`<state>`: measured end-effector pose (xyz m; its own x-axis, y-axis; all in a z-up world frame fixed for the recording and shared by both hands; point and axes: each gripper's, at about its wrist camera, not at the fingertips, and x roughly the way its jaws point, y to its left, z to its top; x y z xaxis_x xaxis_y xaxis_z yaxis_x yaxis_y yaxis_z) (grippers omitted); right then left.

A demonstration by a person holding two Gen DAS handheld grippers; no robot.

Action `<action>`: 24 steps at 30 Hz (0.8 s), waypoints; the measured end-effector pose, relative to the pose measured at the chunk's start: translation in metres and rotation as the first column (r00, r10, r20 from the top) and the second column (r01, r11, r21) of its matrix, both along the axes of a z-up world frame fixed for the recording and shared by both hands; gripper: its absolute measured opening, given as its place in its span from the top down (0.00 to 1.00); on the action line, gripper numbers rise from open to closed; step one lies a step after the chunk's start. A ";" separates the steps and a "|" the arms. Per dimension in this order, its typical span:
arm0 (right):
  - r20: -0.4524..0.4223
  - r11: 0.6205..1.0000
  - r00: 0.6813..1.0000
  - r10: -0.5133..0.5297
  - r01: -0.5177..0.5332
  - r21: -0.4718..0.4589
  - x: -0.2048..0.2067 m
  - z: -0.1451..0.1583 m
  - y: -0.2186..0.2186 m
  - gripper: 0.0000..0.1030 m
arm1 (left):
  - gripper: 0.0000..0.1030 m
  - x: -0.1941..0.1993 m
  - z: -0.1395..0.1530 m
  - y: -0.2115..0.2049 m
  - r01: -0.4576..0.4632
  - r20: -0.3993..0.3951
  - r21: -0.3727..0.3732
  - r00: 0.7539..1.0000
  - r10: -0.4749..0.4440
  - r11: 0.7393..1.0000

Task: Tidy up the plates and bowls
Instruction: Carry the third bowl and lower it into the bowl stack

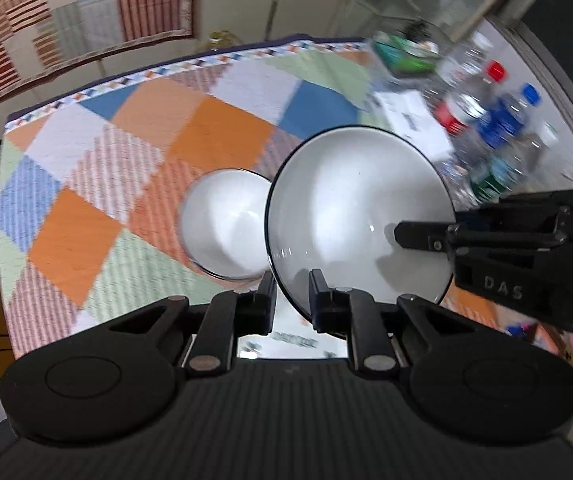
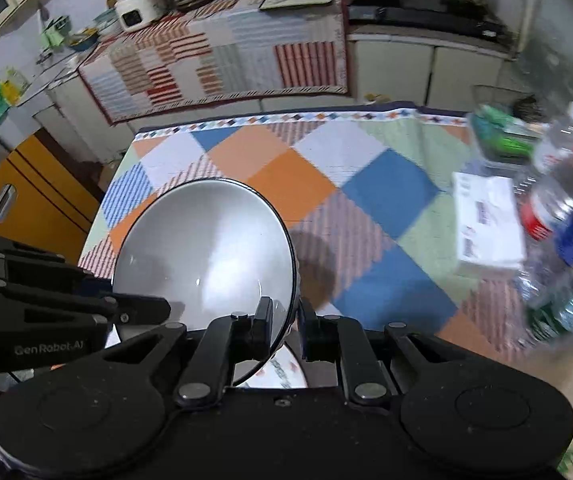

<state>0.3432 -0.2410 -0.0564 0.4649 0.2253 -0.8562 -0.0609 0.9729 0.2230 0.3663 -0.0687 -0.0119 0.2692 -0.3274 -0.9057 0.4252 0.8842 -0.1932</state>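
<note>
A large white bowl with a dark rim [image 1: 350, 208] is held tilted above the checked tablecloth [image 1: 126, 184]. My left gripper [image 1: 291, 294] is shut on its near rim. My right gripper [image 2: 286, 320] is shut on the same bowl [image 2: 206, 248] at the opposite rim, and it shows in the left wrist view [image 1: 418, 236] reaching in from the right. My left gripper appears in the right wrist view [image 2: 142, 308] from the left. A smaller white bowl [image 1: 226, 224] sits on the cloth, left of and below the held bowl. A patterned plate [image 2: 278, 372] lies under the grippers.
Several plastic bottles [image 1: 490, 120] and a white box [image 2: 486, 220] crowd the table's right side, with a clear container of green items [image 2: 502, 136] behind them. A cloth-covered counter [image 2: 222, 56] stands beyond the table. A yellow cabinet [image 2: 26, 204] is at the left.
</note>
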 end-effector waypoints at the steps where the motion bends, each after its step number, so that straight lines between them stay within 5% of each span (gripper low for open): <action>1: -0.010 1.000 1.000 0.004 -0.003 0.009 0.009 -0.005 0.004 0.84 | 0.85 0.007 -0.003 0.005 -0.015 0.006 0.008 1.000 0.015 1.000; 13: -0.032 0.999 0.999 -0.010 0.011 0.030 0.069 -0.070 0.034 0.84 | 0.85 0.059 -0.070 0.015 -0.076 0.022 0.116 0.997 0.074 0.990; 20: -0.016 0.999 1.000 0.015 -0.016 -0.038 0.078 -0.093 0.044 0.84 | 0.85 0.067 -0.094 0.015 -0.067 -0.005 0.140 0.998 0.068 0.988; 24: 0.011 0.984 0.996 0.092 -0.090 -0.153 0.075 -0.099 0.058 0.84 | 0.85 0.065 -0.101 0.009 -0.017 -0.012 0.183 1.000 0.020 0.983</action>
<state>0.4177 -0.1827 -0.1558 0.4643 0.1350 -0.8754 -0.1535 0.9856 0.0705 0.4318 -0.0594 -0.1132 0.2604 -0.1506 -0.9537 0.4068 0.9129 -0.0331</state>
